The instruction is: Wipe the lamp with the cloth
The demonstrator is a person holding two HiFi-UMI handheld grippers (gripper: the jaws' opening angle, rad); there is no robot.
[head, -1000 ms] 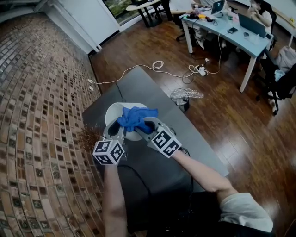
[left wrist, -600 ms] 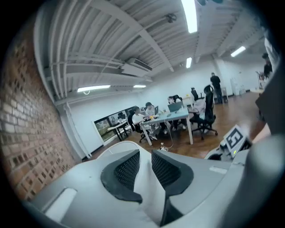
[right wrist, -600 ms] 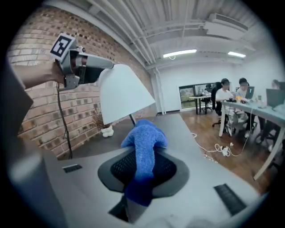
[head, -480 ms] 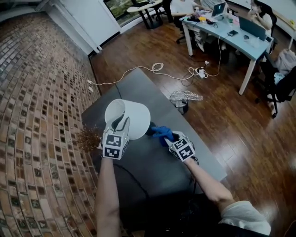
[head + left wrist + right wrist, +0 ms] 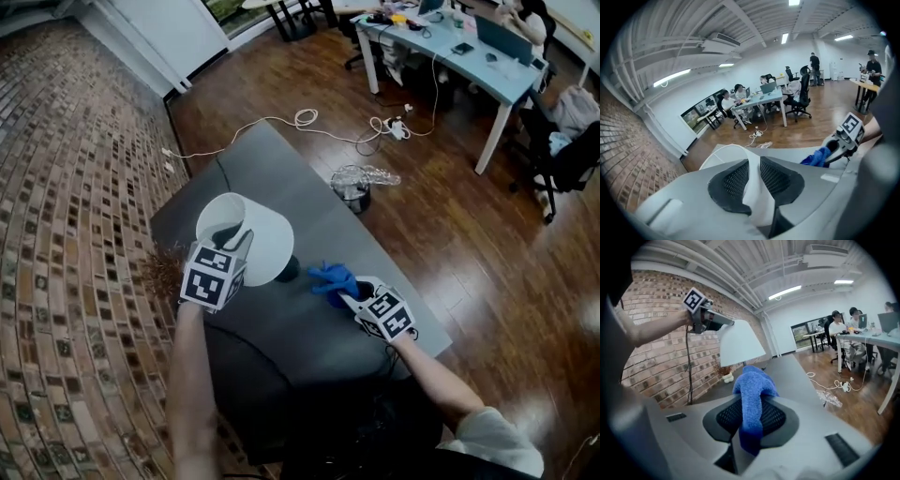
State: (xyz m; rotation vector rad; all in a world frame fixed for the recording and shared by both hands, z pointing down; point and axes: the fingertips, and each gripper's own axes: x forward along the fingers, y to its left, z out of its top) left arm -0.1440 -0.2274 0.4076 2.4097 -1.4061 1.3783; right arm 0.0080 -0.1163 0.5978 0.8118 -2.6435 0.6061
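Dropping away from the lamp (image 5: 267,239) since a second ago: carrying the cloth (image 5: 333,279) off the top of the shade and down to the lamp's right, low over the counter (image 5: 281,178). Seemingly tipping the shade meanwhile, with its open top now facing up and away from the cloth.

Keeping the lamp on the dark counter, on the side toward the brick wall (image 5: 75,187), with the dark base (image 5: 289,272) just peeping out under the shade's right rim.

Pinching the shade's thin white wall with the left hand-held gripper (image 5: 234,246), jaws nearly together with only the rim between the pads, and steadying the lamp from its near-left side.

Clamping the right hand-held gripper (image 5: 349,296) on the blue cloth, with a bunched fold sticking out ahead of the jaws. Hovering apart from the lamp, just right of its base and below the shade.

Judging the coming move: needing to bring the cloth back up and leftward, since the shade is lying above and ahead-left of the right hand-held gripper. Probably wiping along the flank facing the cloth, following the lamp's base-to-top axis, with the right doing the work and the left only holding.
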